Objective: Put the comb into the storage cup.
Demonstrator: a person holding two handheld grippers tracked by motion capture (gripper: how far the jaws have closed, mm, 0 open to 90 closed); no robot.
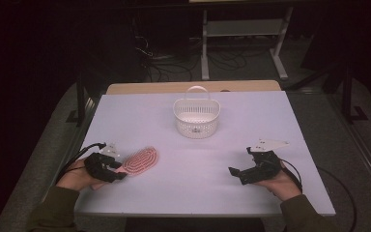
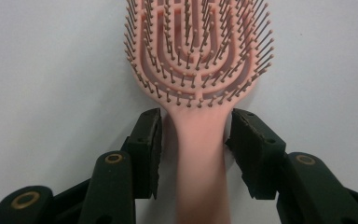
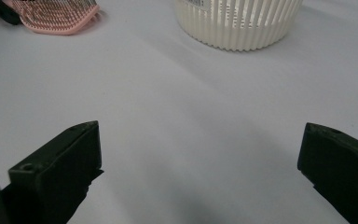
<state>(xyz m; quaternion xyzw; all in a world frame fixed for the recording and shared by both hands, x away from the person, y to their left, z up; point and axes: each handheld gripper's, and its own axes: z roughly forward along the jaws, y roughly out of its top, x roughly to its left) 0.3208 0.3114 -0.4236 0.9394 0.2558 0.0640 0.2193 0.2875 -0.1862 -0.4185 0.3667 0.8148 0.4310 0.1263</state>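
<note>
My left gripper [image 2: 193, 140] straddles the pink brush [image 2: 200, 70] handle; up close I see slim gaps beside both pads, so it isn't clamped. From above, that contact is hidden. The brush lies bristles-up at the table's [image 1: 270, 121] near left. The right gripper [image 1: 241, 162] hangs open. The basket's [image 1: 196, 117] inside looks empty.

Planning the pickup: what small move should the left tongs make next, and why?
Probably close a little more: the left tongs straddle the pink hairbrush at its handle, which lies flat on the table, yet slim gaps seem to remain beside both pads.
</note>
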